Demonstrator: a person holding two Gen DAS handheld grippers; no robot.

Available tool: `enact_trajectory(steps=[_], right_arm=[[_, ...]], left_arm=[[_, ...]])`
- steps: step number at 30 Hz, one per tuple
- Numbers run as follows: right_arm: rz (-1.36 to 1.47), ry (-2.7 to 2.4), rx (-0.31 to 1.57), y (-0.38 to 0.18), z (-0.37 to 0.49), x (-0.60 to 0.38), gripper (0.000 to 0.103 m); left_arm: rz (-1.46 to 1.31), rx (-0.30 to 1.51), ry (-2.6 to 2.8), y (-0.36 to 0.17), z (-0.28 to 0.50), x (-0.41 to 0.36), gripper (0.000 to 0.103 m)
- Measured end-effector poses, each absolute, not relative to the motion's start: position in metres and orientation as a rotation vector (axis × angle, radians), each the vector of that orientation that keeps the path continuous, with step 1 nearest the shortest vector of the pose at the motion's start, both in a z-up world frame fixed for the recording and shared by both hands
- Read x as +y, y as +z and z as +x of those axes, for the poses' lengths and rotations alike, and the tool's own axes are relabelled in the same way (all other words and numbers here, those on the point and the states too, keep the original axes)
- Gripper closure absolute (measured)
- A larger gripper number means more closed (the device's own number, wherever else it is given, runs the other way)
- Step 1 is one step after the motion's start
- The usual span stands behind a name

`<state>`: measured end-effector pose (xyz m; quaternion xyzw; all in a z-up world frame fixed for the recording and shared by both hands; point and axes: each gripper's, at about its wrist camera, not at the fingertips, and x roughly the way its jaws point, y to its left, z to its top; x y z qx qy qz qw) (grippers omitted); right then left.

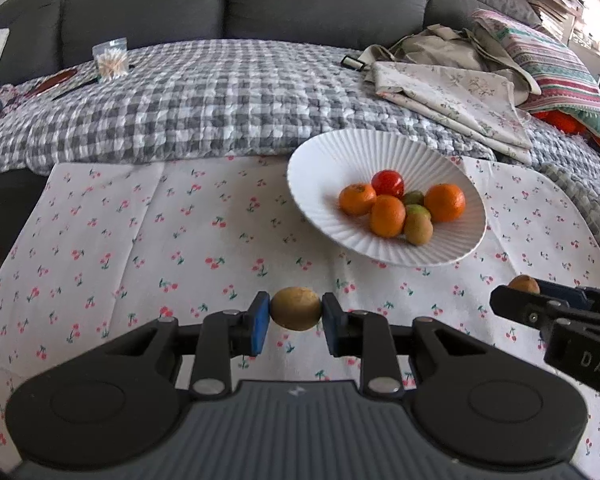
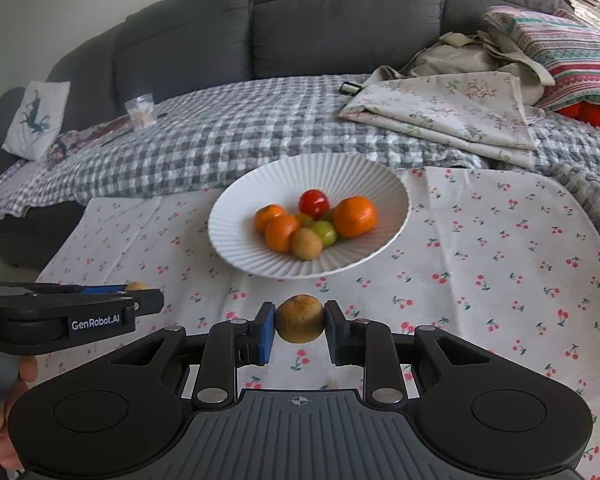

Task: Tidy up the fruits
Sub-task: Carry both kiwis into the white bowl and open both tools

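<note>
Left tongs (image 1: 296, 314) clamped on a kiwi (image 1: 296, 308); right tongs (image 2: 299, 322) clamped on a second kiwi (image 2: 300, 318). Both held above the cherry-print cloth (image 2: 500, 264) near its front edge. Ribbed white bowl (image 2: 260, 184) of fruit toward the cloth's far edge.

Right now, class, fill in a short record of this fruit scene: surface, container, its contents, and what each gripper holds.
surface: white cherry-print cloth
container: white ribbed ceramic bowl
contents: three orange mandarins, one red tomato, greenish fruits, one brown kiwi
left gripper: shut on a brown kiwi
right gripper: shut on another brown kiwi
</note>
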<state>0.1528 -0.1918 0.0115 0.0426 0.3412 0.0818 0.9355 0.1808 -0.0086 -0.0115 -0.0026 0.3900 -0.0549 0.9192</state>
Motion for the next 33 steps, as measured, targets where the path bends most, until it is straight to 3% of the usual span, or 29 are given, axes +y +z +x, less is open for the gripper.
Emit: enact_trajectory(steps=[16, 33], right_arm=[[0.070, 0.120, 0.642, 0.024, 0.174, -0.208, 0.078], [0.033, 0.120, 0.635, 0.010, 0.215, -0.217, 0.078]], left_arm=[[0.011, 0.695, -0.199, -0.003, 0.213, -0.028, 0.077], [0.003, 0.719, -0.279, -0.029, 0.260, -0.034, 0.077]])
